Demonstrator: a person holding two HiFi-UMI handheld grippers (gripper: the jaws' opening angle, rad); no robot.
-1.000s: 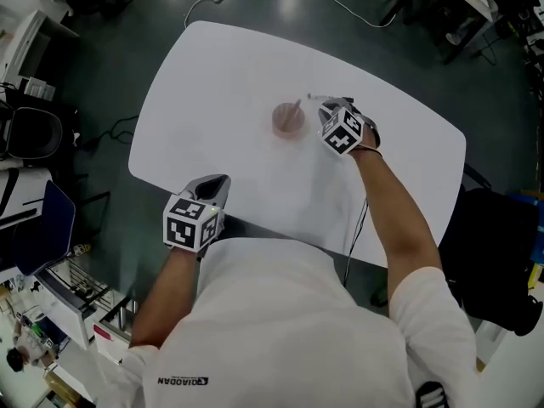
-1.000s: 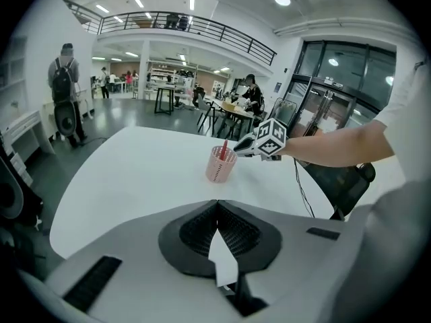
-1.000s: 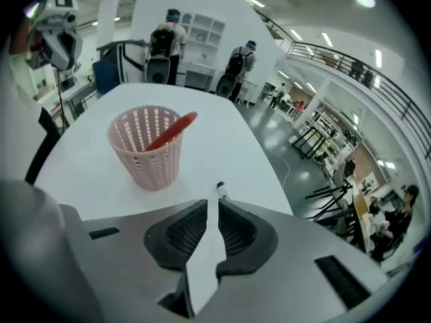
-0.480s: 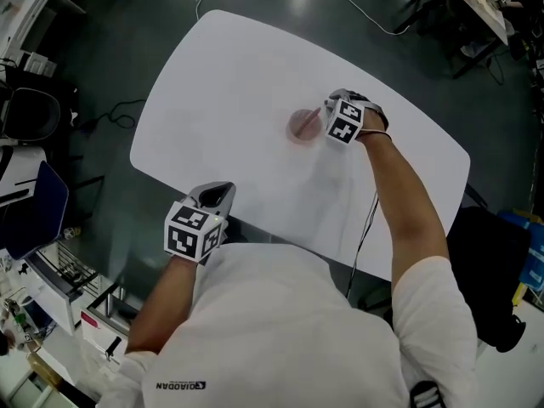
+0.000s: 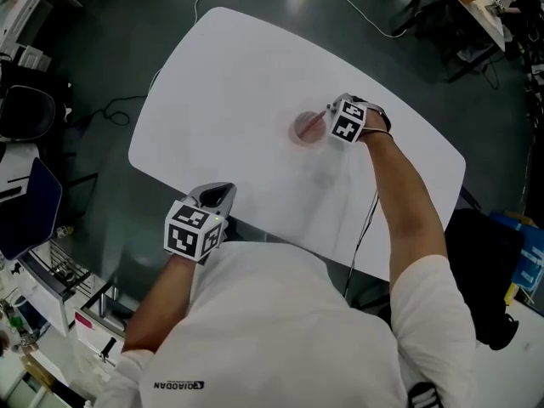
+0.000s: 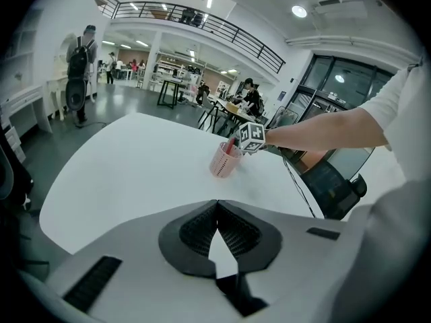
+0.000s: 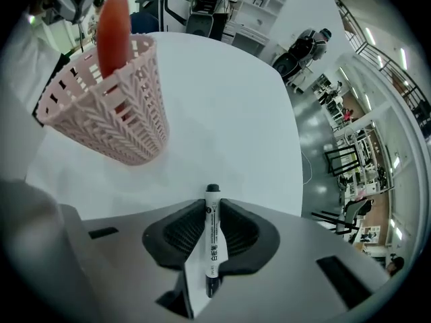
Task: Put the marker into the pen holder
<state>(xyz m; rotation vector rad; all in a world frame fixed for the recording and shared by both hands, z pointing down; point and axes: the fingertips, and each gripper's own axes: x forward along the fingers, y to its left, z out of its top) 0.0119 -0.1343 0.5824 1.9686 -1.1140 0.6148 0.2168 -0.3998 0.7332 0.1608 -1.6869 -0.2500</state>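
Right gripper view: my right tool (image 7: 211,214) is closing on the marker (image 7: 211,244), just beside the pen holder (image 7: 114,120).
Left tool (image 6: 217,215): jaws together, empty, well apart from the pen holder.
Remaining: I judge the marker must be raised and dropped in.

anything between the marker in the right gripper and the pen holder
Nothing visible on the table lies between them. The right gripper has its jaws closing with the marker between them, close beside the pink pen holder. Only a red pen already standing inside the holder takes up part of its opening.
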